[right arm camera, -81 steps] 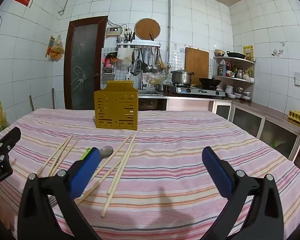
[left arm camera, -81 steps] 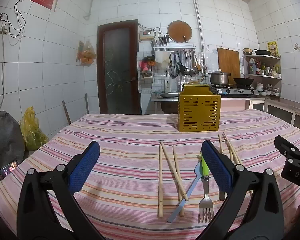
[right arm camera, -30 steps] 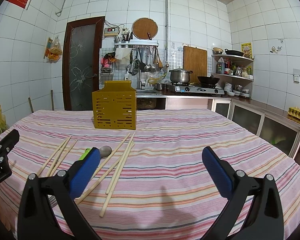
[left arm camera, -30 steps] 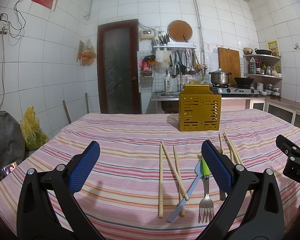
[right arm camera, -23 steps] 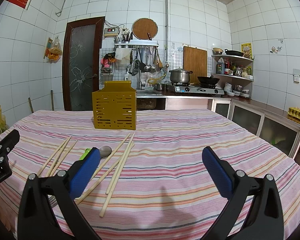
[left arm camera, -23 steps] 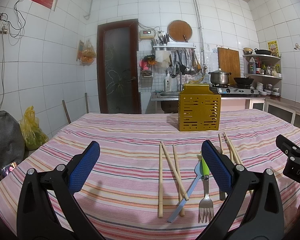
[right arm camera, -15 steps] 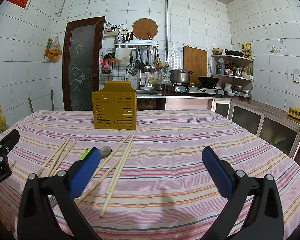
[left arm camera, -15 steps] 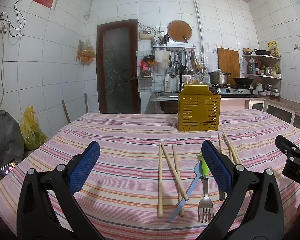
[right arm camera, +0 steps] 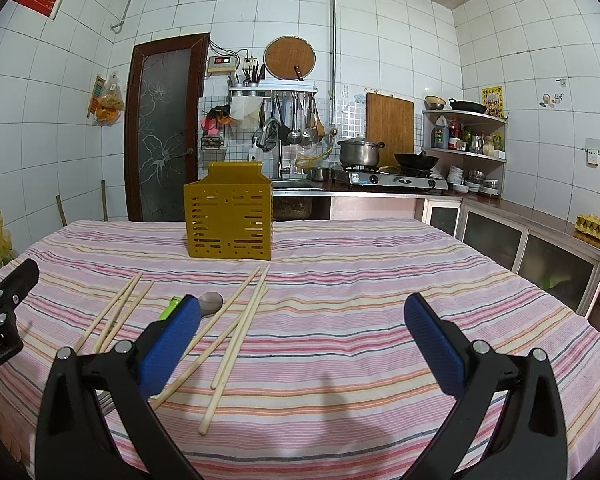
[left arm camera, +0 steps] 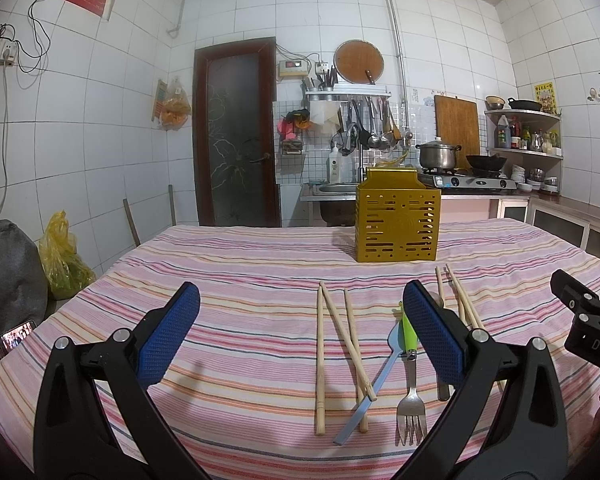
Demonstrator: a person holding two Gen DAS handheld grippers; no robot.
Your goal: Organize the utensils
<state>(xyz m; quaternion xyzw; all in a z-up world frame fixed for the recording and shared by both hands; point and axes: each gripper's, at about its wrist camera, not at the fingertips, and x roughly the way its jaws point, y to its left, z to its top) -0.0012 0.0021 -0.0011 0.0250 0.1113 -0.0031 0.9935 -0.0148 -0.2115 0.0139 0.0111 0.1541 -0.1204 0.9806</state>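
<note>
A yellow slotted utensil holder (left arm camera: 397, 226) (right arm camera: 229, 220) stands upright at the far middle of the striped tablecloth. In front of it lie several wooden chopsticks (left arm camera: 345, 334) (right arm camera: 236, 324), a green-handled fork (left arm camera: 411, 384), a metal knife (left arm camera: 374, 382) and a spoon (right arm camera: 211, 301), partly hidden by a finger. My left gripper (left arm camera: 298, 324) hovers open near the table's front edge, with the chopsticks and fork between and just beyond its fingers. My right gripper (right arm camera: 302, 336) is open over bare cloth, chopsticks by its left finger. Neither holds anything.
The table (right arm camera: 380, 280) wears a pink striped cloth. Behind it are a sink counter, a stove with a pot (right arm camera: 360, 152) and wok, hanging ladles, and a dark door (left arm camera: 236, 136). A yellow bag (left arm camera: 62, 264) and a grey seat sit left of the table.
</note>
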